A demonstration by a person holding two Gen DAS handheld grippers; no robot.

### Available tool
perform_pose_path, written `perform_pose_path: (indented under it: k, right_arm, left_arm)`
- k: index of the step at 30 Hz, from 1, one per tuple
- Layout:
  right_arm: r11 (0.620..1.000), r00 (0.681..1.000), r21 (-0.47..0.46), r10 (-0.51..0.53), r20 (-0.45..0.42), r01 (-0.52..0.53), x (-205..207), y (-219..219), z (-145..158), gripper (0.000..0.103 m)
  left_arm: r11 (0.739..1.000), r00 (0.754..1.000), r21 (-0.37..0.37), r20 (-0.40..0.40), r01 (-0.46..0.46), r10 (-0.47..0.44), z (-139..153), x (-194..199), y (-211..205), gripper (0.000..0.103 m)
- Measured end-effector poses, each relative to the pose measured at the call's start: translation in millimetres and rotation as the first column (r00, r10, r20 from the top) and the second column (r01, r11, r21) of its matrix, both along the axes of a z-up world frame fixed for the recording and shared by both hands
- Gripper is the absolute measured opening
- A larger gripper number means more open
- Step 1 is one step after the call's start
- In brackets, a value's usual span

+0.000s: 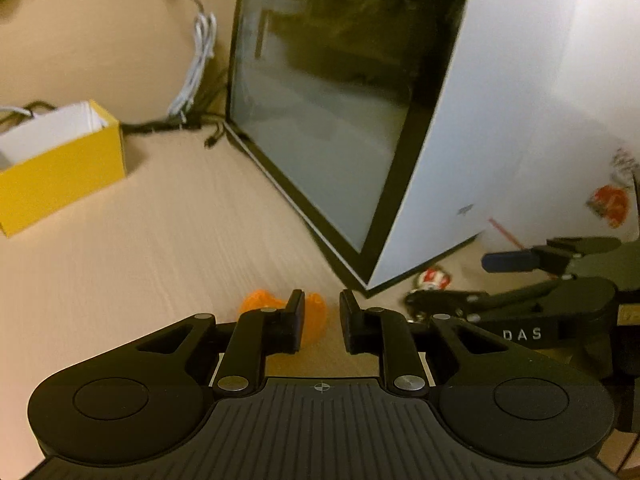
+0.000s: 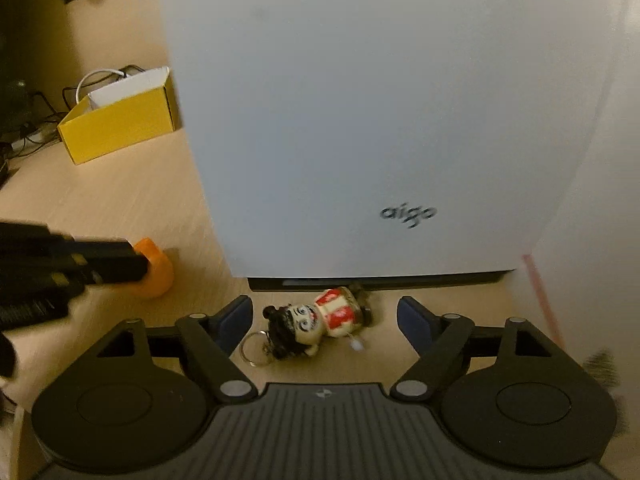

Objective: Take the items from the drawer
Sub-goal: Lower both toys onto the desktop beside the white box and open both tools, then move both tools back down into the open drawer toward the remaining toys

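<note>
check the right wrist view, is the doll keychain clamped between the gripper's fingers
No, the doll keychain lies on the desk between the right gripper's wide-open fingers, touching neither.

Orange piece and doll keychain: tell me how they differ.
The orange piece is one plain colour; the doll keychain is painted, with a face and red stripes. The doll keychain has a metal ring; the orange piece shows none. Both lie on the wooden table near the white case.

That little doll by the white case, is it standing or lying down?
Lying down: the doll rests on its side on the desk, head toward its keyring.
</note>
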State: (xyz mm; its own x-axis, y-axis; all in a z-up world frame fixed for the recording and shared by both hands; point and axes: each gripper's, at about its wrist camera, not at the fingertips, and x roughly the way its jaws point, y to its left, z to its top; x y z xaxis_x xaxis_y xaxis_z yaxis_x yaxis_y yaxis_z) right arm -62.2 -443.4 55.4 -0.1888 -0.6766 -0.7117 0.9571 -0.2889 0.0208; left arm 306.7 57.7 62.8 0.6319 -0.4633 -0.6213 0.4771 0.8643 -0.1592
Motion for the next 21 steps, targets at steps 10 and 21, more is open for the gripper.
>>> perform_pose_path:
  k: [10, 21]
  right_arm:
    - [1.0, 0.997, -0.02, 0.012, -0.072, -0.014, 33, 78, 8, 0.096]
    - [0.955, 0.988, 0.27, -0.141, 0.054, 0.122, 52, 113, -76, 0.081]
  left_arm:
    - [1.0, 1.0, 0.002, -0.009, -0.006, 0.006, 6, -100, 26, 0.021]
    - [0.996, 0.96, 0.091, -0.279, 0.0, 0.025, -85, -136, 34, 0.021]
